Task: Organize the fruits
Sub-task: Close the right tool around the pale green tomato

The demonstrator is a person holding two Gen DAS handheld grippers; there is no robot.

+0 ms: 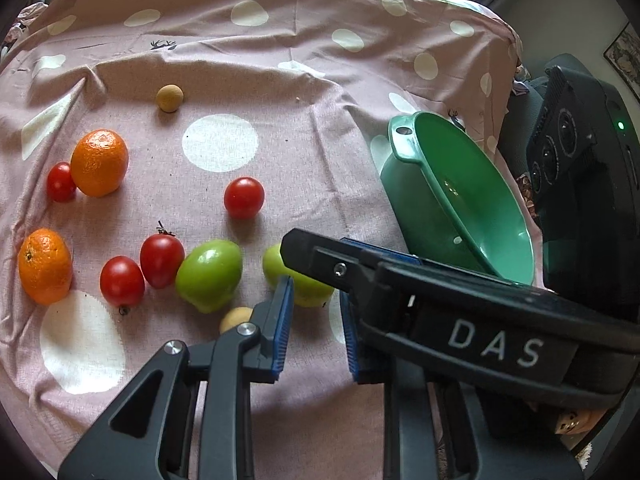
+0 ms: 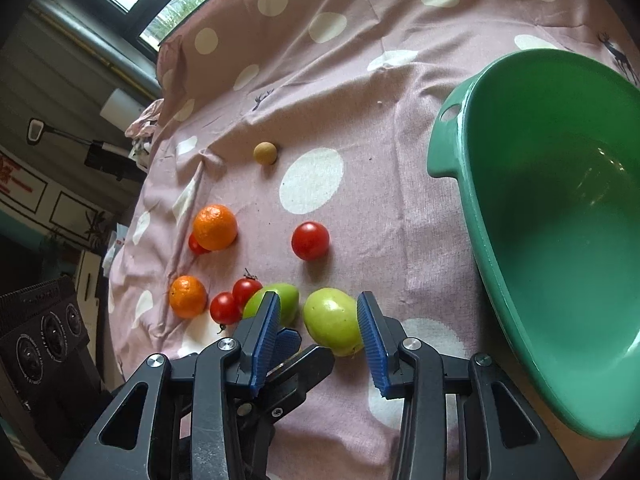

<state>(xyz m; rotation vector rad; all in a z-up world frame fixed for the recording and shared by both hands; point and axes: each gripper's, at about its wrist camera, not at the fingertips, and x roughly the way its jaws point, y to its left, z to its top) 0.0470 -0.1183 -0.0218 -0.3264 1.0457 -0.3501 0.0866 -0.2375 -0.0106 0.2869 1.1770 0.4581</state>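
I am lowering my right hand-held gripper (image 2: 318, 332), jaws parted, around a green fruit (image 2: 332, 320) lying left of the bowl (image 2: 500, 280). Smooth, firm, prone to rolling: grasp its widest part. Left hand-held gripper (image 1: 316, 320) clenched, empty.

Fruits (image 2: 256, 280) loose on cloth beside green bowl (image 2: 560, 240).

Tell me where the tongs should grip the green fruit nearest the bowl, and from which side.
Across its rounded middle, coming down from above on the near side. The green fruit lies free on the cloth, oval, with open cloth on its bowl side; the second green fruit crowds its other flank.
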